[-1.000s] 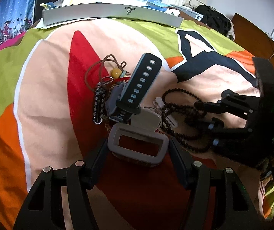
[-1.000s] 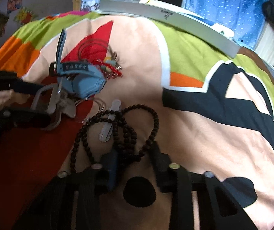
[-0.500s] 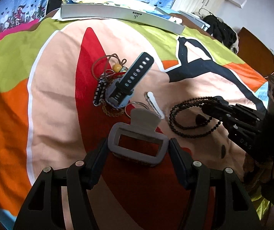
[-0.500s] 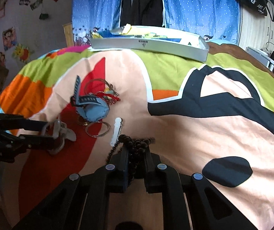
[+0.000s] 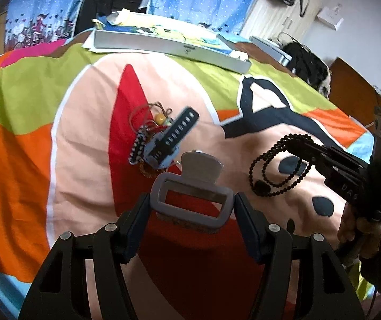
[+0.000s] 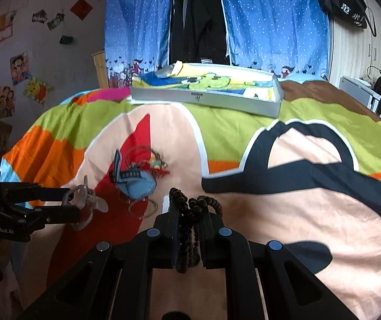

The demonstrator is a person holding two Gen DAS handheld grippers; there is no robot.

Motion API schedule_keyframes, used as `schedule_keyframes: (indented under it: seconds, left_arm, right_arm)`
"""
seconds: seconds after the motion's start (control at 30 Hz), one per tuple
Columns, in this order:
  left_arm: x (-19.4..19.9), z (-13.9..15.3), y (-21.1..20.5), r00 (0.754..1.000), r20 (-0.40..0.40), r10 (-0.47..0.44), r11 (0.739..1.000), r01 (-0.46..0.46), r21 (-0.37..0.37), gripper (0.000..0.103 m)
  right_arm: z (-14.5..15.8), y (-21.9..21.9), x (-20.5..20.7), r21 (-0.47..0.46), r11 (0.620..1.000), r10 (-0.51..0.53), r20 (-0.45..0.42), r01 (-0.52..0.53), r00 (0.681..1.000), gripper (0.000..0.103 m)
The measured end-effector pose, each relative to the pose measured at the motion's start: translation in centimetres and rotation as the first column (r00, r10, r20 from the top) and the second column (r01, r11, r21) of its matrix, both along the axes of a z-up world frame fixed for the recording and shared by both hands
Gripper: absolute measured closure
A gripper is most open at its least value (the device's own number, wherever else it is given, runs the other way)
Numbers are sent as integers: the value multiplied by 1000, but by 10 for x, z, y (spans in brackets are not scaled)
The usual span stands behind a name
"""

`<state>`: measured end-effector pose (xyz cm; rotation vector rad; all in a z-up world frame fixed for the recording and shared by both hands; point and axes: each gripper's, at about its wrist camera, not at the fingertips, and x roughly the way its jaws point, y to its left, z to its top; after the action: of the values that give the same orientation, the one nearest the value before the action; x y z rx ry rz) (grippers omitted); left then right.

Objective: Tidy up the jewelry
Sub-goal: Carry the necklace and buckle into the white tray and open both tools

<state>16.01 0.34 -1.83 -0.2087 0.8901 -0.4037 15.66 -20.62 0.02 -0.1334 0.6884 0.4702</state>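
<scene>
The left gripper (image 5: 191,208) clamps a grey rectangular plastic hair claw (image 5: 191,186) crosswise, prongs forward. The right gripper (image 6: 189,221) pinches a dark beaded necklace (image 6: 190,213); only the left view shows its loops hanging.

A bed under a bright patchwork bedspread (image 6: 230,138); at its far edge lies a shallow grey tray (image 6: 206,97); mid-spread sits a tangle of jewelry (image 5: 158,141): a blue watch (image 6: 134,178), loose rings, cord.
</scene>
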Motion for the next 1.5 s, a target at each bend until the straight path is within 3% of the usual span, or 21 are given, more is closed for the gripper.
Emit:
schedule_keyframes:
  seconds: [0.27,0.5,0.63,0.9,1.13,1.3,1.4,1.5]
  left_arm:
    - [27,49,18,995,72,72,997,-69,-41,46]
    - [101,97,30,976,178,125,992,-120,-36,46]
    - [151,109,40,965,200,171,985,-167,-37,46]
    - [241,94,65,946,157,284,958,-285,-14,46]
    - [274,65,61,952,108,286,954,-294,67,46]
    - [284,48,52,962,56,269,957,-273,98,45]
    - [283,42,48,962,38,270,957,-273,99,45]
    - [280,40,41,964,25,264,957,-265,115,40]
  right_arm:
    - [51,0,46,67,997,26,60,-30,998,91]
    - [97,19,119,86,994,59,133,-71,989,91]
    - [112,37,164,92,993,54,174,-71,983,91]
    - [79,50,233,184,983,-23,136,-2,990,91]
    - [31,43,255,190,981,-56,42,47,998,90]
    - [21,36,252,168,984,-69,29,63,997,88]
    - [18,32,250,149,986,-80,23,75,997,82]
    - [18,26,246,131,987,-93,13,90,996,66]
